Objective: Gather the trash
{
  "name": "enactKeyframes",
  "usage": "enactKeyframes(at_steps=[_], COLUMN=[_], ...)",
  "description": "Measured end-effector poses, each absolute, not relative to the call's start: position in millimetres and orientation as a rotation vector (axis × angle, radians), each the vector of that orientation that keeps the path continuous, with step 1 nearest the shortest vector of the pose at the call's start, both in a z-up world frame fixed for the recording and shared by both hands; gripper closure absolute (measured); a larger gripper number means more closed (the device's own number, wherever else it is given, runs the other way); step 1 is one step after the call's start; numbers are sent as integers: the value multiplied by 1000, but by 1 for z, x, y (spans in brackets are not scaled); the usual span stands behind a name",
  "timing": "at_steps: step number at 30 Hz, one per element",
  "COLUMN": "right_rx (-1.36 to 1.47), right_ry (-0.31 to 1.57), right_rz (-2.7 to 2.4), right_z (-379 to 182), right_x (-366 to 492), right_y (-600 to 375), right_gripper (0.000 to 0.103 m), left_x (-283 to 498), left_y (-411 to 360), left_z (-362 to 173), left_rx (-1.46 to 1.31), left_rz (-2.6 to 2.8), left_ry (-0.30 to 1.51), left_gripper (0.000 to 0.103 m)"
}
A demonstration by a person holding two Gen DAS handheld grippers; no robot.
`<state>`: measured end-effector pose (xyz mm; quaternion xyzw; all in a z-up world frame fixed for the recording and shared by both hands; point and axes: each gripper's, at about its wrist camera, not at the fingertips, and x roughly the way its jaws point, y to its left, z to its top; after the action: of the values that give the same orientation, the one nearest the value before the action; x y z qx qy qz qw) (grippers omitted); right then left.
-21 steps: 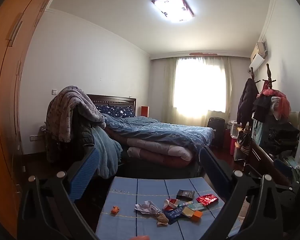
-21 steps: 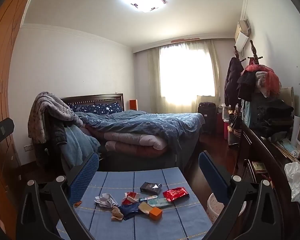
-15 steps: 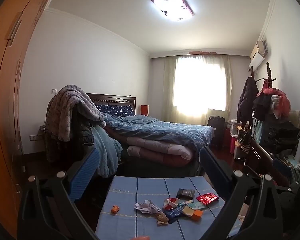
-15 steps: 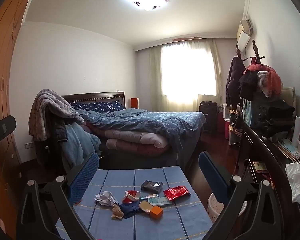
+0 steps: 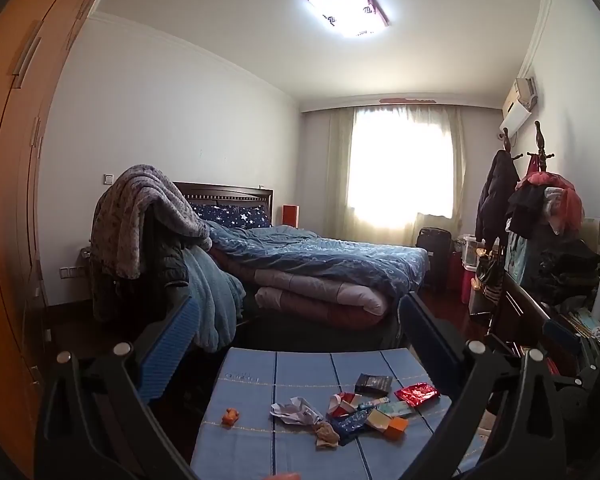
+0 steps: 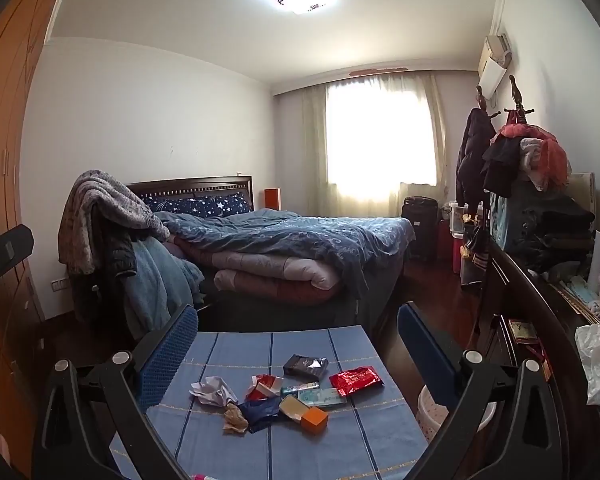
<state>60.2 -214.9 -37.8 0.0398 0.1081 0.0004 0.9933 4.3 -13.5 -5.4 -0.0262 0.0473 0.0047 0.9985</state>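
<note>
Below both wide-spread tongs [image 5: 296,344] [image 6: 298,340], trash [image 6: 284,394] on blue table [image 6: 340,440], untouched

Your two wrist views show a bedroom lit from two sources: a ceiling lamp [image 5: 346,10] that blows out to white, and a curtained window [image 6: 380,140] glaring so hard its panes vanish. You get even, soft light on the blue tablecloth [image 6: 284,436], with faint shadows under the litter. Fisheye curvature bends the wardrobe [image 5: 12,160] and walls; black vignette rings each frame. Focus is reasonably sharp throughout.
</note>
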Motion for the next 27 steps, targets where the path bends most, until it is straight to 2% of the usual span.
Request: enactKeyframes(at_steps=[27], right_rx=[78], right_ry=[221], right_rz=[-1], right_z=[-39], right_x=[62], right_y=[-213], right_gripper=[4], left_x=[9], left_y=[-12], left_z=[-6], left_rx=[-54], left_rz=[4], left_ry=[106], left_gripper=[3])
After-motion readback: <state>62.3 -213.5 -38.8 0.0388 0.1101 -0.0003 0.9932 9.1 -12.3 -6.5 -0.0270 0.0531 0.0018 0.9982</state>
